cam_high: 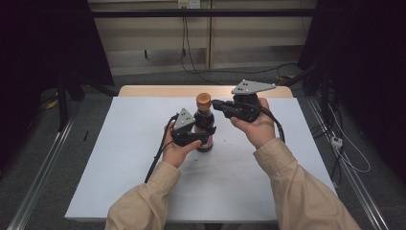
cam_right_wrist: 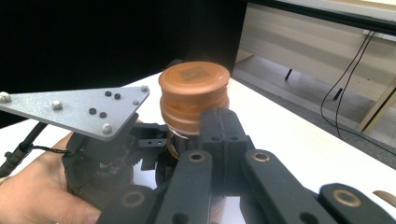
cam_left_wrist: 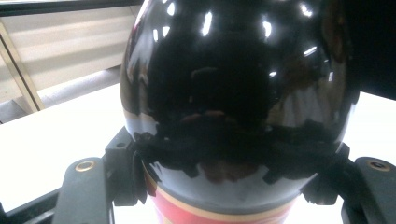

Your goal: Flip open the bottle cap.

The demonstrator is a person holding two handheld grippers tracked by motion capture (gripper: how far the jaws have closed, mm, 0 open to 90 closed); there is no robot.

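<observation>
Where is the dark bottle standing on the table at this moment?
In the high view the bottle stands upright near the middle of the white table, clamped by the left gripper, with the right gripper beside its brown cap.

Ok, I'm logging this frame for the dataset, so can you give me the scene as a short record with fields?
object: dark glass bottle with a red label, upright on the white table
cap: brown screw cap, on the bottle
left gripper: clamped around the bottle's body
right gripper: jaws together, tips right beside the cap; contact unclear
hands: one on each gripper
</observation>
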